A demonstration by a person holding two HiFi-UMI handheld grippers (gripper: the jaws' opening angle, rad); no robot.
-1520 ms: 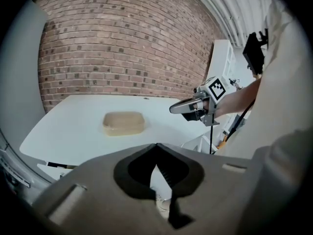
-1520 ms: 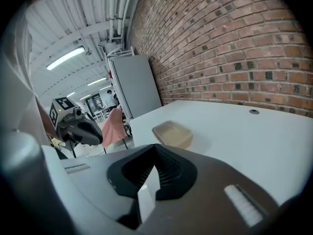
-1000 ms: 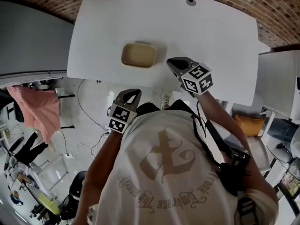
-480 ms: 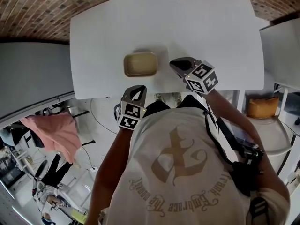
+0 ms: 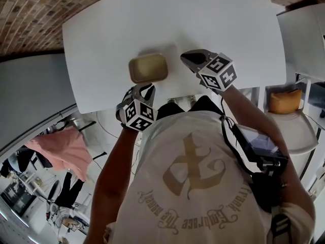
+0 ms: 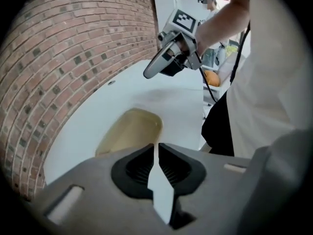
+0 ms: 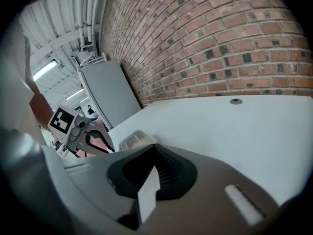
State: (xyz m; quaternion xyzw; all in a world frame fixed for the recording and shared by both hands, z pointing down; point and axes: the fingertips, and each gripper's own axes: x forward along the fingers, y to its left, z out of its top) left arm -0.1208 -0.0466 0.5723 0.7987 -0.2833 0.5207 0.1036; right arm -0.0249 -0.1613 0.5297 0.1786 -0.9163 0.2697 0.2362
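Tan dish on white table, left tool near its edge, right tool just beside

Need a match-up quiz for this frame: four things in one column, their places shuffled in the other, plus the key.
Things:
1. tan tray
2. left gripper
3. right gripper
4. pink cloth

Places:
A. off the table, down at the lower left of the head view
B. at the table's near edge, just short of the tray
C. over the table, to the right of the tray
D. flat on the white table

Pairs: 1-D, 2-B, 3-C, 4-A
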